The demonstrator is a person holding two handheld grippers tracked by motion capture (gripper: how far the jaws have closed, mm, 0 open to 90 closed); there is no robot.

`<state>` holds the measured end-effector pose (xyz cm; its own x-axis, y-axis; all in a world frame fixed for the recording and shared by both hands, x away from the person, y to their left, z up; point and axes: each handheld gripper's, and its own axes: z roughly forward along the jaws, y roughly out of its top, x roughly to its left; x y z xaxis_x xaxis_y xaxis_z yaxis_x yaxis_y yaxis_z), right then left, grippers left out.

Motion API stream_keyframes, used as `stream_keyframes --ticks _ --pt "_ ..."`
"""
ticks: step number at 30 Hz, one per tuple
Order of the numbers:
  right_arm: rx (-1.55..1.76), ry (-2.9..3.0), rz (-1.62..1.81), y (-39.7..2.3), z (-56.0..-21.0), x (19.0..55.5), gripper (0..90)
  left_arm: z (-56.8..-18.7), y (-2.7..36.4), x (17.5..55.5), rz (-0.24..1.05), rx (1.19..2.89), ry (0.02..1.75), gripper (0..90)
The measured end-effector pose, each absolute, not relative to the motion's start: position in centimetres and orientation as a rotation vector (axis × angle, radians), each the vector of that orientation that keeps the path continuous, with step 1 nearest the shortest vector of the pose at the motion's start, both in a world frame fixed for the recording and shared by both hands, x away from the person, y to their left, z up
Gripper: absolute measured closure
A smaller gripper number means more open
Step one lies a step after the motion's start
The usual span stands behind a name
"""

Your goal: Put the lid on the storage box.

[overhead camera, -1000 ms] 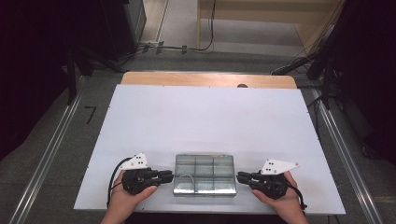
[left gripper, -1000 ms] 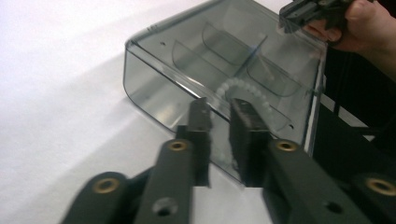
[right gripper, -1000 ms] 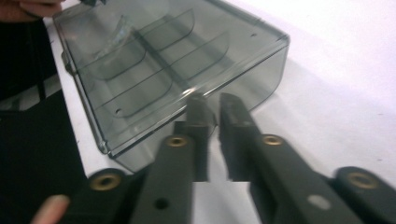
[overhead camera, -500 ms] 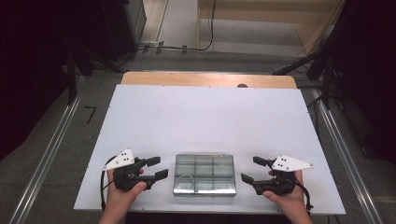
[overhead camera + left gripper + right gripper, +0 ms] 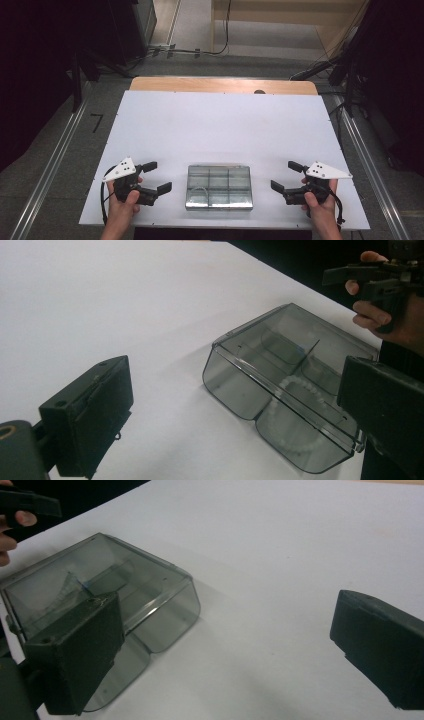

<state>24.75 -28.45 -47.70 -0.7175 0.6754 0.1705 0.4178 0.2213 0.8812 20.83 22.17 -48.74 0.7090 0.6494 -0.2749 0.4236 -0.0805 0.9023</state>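
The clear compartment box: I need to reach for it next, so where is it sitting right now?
In the high view the clear compartment box sits on the white table near its front edge, between the open left gripper and right gripper, touching neither.

Left gripper (image 5: 154,177): jaws just opened wide, nothing between, pointing inward.
Right gripper (image 5: 287,175): same, jaws just opened wide, empty.
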Motion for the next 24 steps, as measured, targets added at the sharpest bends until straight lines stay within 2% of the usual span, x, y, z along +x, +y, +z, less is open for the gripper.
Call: stream_keyframes --ticks 24 --pt "1.167 2.087 1.502 -33.9 -48.1 25.8 0.0 -49.7 25.2 21.5 0.248 1.664 0.91 0.0"
